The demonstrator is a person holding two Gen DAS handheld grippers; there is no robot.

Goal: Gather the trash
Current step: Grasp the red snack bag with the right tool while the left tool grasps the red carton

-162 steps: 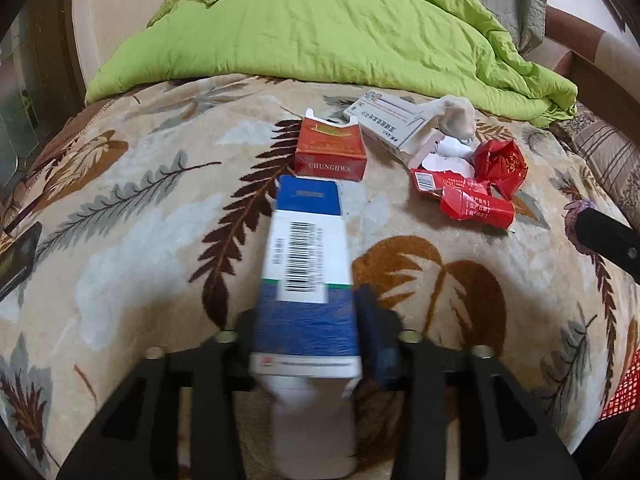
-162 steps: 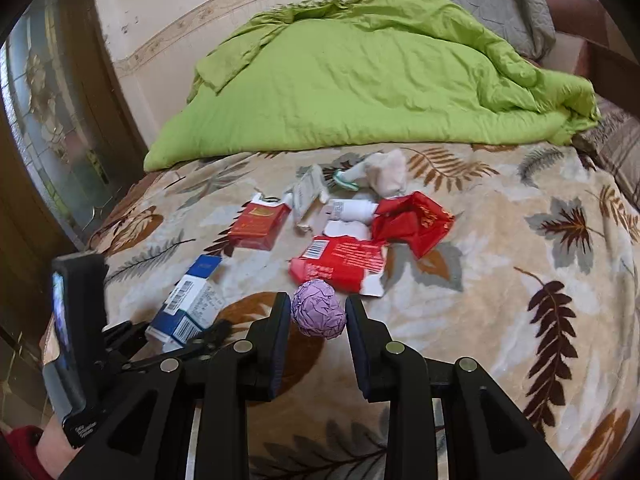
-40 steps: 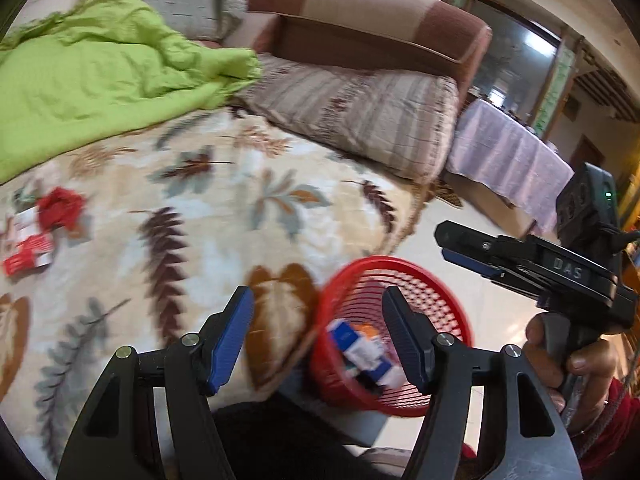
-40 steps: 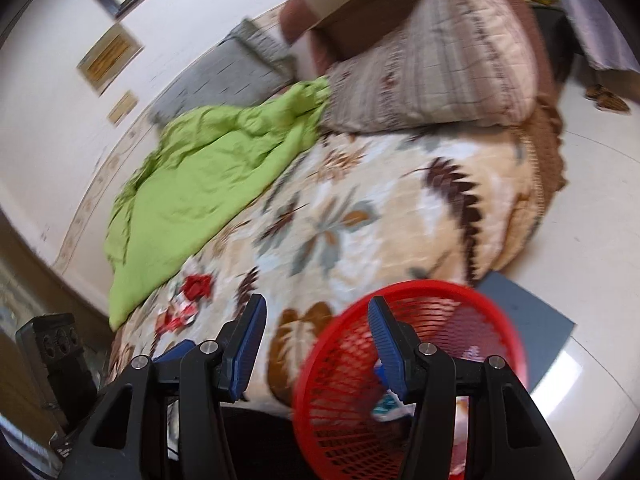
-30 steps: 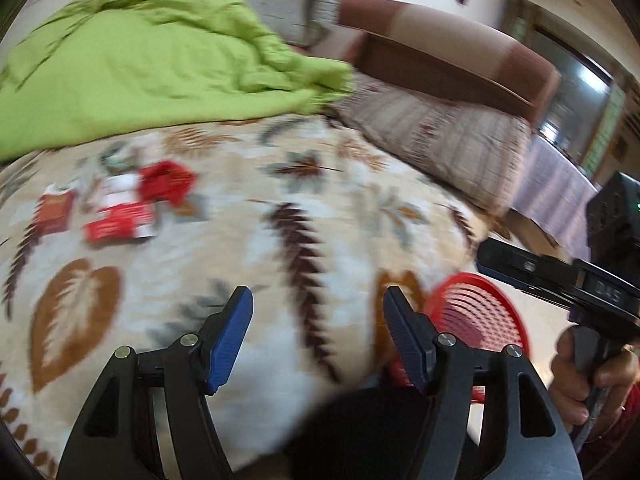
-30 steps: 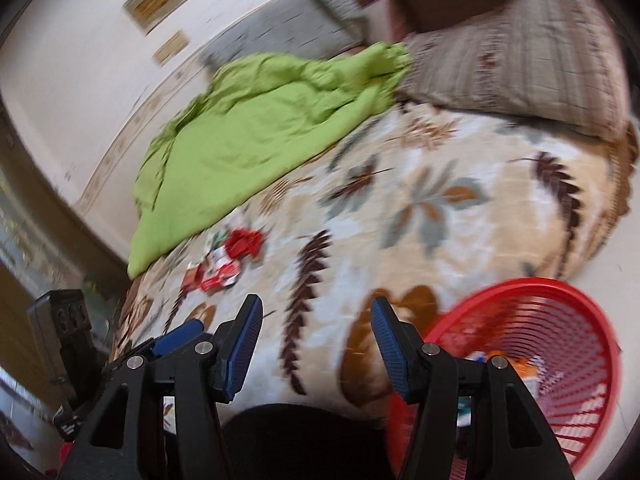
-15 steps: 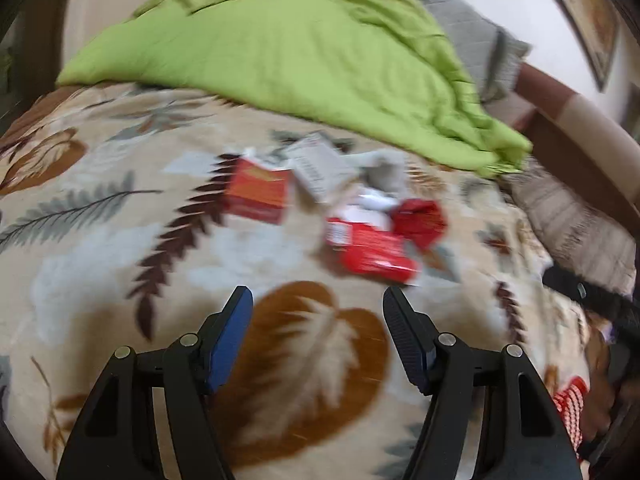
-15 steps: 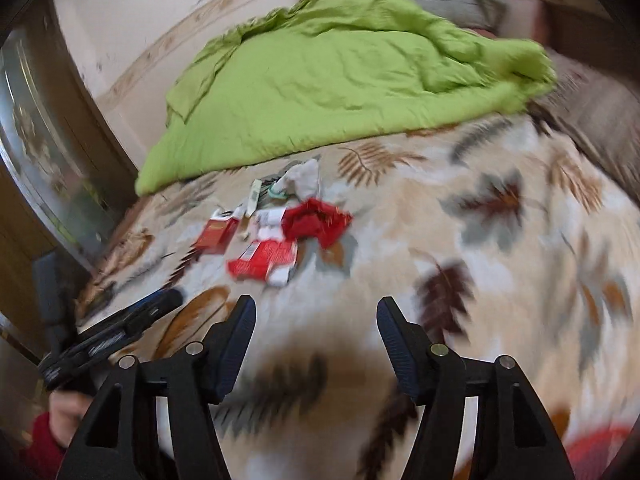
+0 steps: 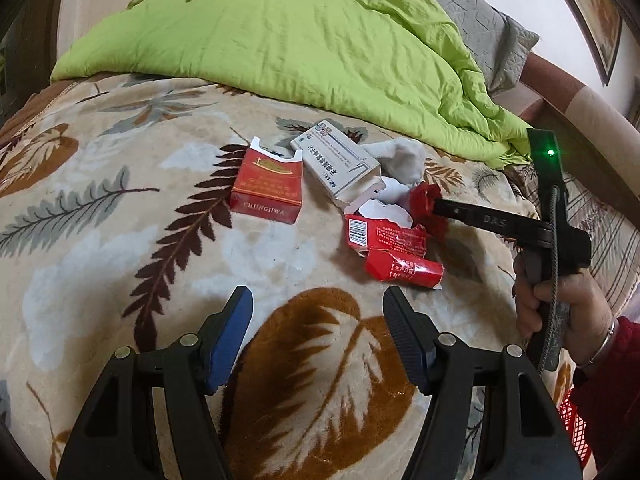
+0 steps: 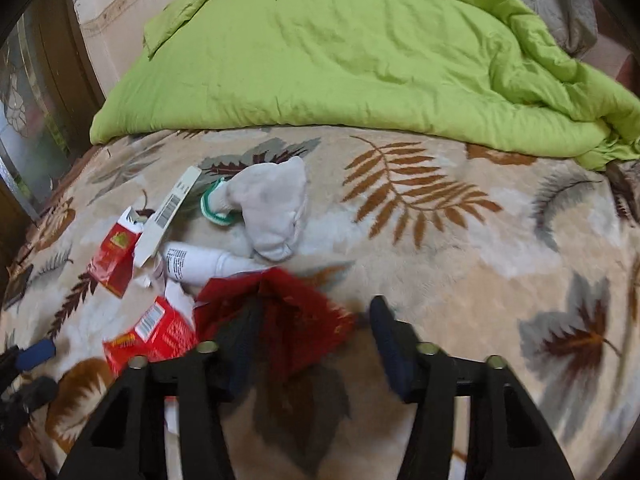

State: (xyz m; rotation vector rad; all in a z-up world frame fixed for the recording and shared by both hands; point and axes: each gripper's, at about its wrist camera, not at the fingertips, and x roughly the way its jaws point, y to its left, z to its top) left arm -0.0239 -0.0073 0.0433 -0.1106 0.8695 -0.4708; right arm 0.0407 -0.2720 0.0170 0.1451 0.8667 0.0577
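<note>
Trash lies in a heap on the leaf-patterned blanket (image 9: pixel 100 272): a red cigarette pack (image 9: pixel 266 190), a white box (image 9: pixel 336 160), torn red packaging (image 9: pixel 392 248), a white tube (image 10: pixel 204 264) and a crumpled red wrapper (image 10: pixel 296 320). My right gripper (image 10: pixel 316 308) straddles that wrapper. Its jaws are closing; the left finger touches the wrapper and the right finger stands clear. In the left wrist view the right gripper (image 9: pixel 436 206) has its tip at the wrapper (image 9: pixel 426 200). My left gripper (image 9: pixel 317 296) hovers open and empty, short of the torn packaging.
A grey sock (image 10: pixel 276 208) lies among the trash. A green duvet (image 9: pixel 300 32) is piled behind it. A person's hand (image 9: pixel 560 300) holds the right gripper's handle. A red basket (image 9: pixel 576 428) shows at the lower right edge, off the bed.
Both grippers swung from over the red basket back to the bed. The left stopped in front of the trash heap. The right came down around the crumpled red wrapper.
</note>
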